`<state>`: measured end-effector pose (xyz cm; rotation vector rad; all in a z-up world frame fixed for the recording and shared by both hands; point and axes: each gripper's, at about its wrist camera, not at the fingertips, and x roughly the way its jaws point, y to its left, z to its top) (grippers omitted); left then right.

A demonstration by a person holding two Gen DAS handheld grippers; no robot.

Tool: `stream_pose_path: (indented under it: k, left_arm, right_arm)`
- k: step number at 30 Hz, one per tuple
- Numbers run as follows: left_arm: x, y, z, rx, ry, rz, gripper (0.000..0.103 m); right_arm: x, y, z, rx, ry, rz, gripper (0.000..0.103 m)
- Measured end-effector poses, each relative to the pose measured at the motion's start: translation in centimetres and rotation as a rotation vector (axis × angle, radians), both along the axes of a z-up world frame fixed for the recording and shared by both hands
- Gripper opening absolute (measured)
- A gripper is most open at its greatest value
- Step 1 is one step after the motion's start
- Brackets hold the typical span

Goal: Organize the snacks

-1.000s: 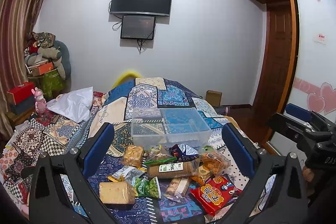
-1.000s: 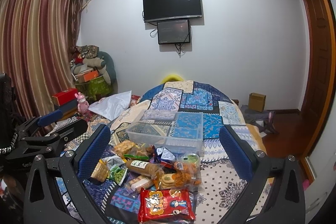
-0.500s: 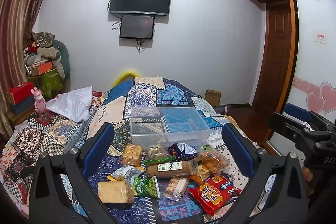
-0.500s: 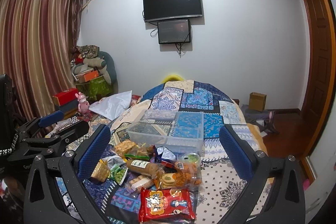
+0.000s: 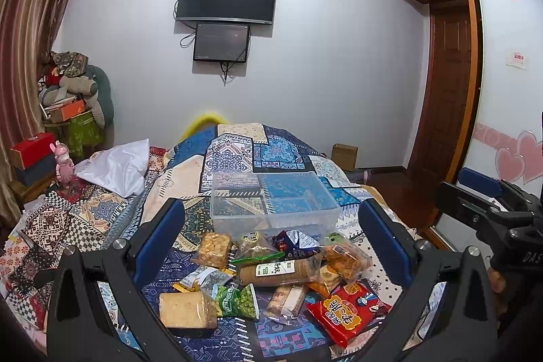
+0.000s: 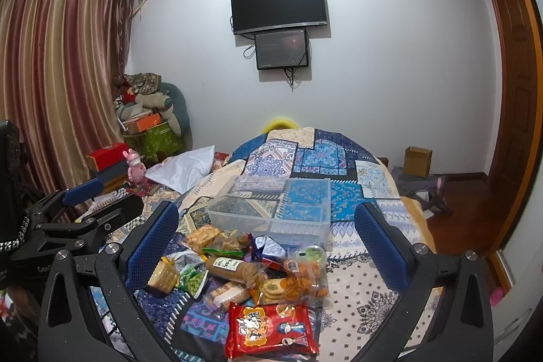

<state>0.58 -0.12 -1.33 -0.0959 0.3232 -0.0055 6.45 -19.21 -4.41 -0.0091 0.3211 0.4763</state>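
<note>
A heap of snack packets lies on the patterned bed cover: a red bag (image 5: 348, 311) (image 6: 271, 329), a long biscuit roll (image 5: 280, 270) (image 6: 234, 267), a green pea bag (image 5: 237, 296) (image 6: 193, 282) and a wrapped cake block (image 5: 188, 311). Behind them stands a clear plastic bin (image 5: 271, 202) (image 6: 271, 206) with nothing in it. My left gripper (image 5: 271, 240) is open, held above the near side of the heap. My right gripper (image 6: 266, 243) is open too, over the red bag, and holds nothing.
The bed (image 5: 101, 216) fills the foreground, with a white pillow (image 5: 117, 167) at the left. Boxes and a pink toy (image 5: 64, 165) crowd the left side by the curtain. A cardboard box (image 6: 419, 161) and a door (image 5: 448, 90) are on the right.
Both grippers stay open and nearly still. The left view has drifted very slightly; the snacks and the bin have not moved.
</note>
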Motion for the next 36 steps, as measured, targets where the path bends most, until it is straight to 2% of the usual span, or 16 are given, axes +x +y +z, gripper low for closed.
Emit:
stream_pose_path:
  k: [13,17,23,29,33,36]
  left_arm:
    - [0.2,0.0,-0.4,-0.001,0.012,-0.018,0.103]
    - [0.6,0.3,-0.9,-0.005,0.038,-0.04,0.103]
    - [2.5,1.6,-3.7,-0.034,0.156,-0.048,0.103]
    - [4.0,3.8,-7.3,-0.047,0.27,0.0,0.103]
    - [4.9,5.2,-10.0,-0.033,0.346,0.044,0.103]
    - [5.6,6.5,-12.0,-0.053,0.409,0.06,0.103]
  right_arm:
    - [0.5,0.1,-0.4,-0.008,0.026,0.017,0.103]
    - [1.1,0.0,-0.9,-0.015,0.052,0.025,0.103]
    - [2.6,-0.6,-2.3,-0.028,0.125,0.027,0.103]
    - [4.9,-1.0,-5.8,-0.064,0.282,0.044,0.103]
    - [5.5,-1.1,-7.6,-0.092,0.355,0.043,0.103]
    - [5.9,-0.8,-9.1,-0.113,0.41,0.051,0.103]
